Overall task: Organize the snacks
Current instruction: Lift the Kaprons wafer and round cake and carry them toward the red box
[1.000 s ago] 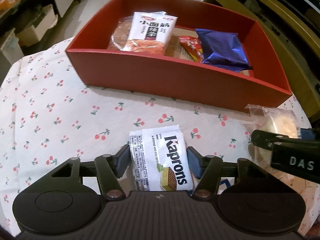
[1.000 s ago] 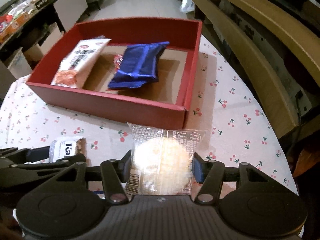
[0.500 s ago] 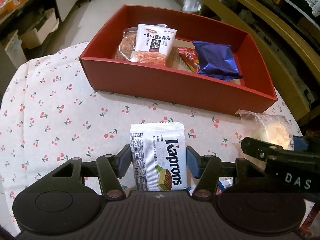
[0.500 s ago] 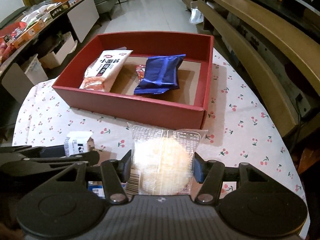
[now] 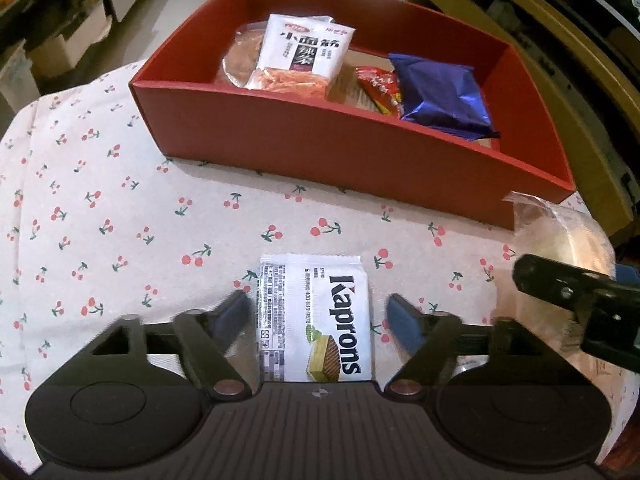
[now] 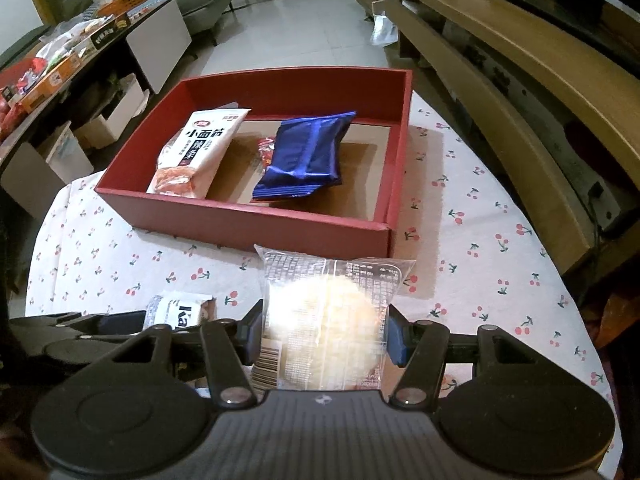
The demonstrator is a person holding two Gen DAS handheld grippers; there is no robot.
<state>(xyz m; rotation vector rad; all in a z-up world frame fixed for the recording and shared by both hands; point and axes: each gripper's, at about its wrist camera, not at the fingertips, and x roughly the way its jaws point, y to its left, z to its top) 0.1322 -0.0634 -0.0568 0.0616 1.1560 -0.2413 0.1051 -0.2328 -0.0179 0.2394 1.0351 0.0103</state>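
Change: left gripper (image 5: 318,312) jaws have just been opening; wafer (image 5: 316,320) lies between them, pads clear.
Right gripper (image 6: 324,336): clamped on pastry (image 6: 326,320).
Box (image 5: 352,152): 12 o'clock, holding blue pack (image 5: 440,96) and noodle pack (image 5: 304,56).

A round-edged table (image 6: 472,240), dressed in a white cloth dotted with little red cherries, carries everything here. Sitting directly on that cloth is the red box (image 5: 352,152), open at the top, set toward the far side. Just in front of its near wall the cloth runs bare for a stretch. Closer in, the white Kaprons wafer packet (image 5: 316,320) shows flat against the cherry print, though whether it rests on the cloth cannot be told. To the right of the box, more bare cloth spreads out toward the table's curved edge.
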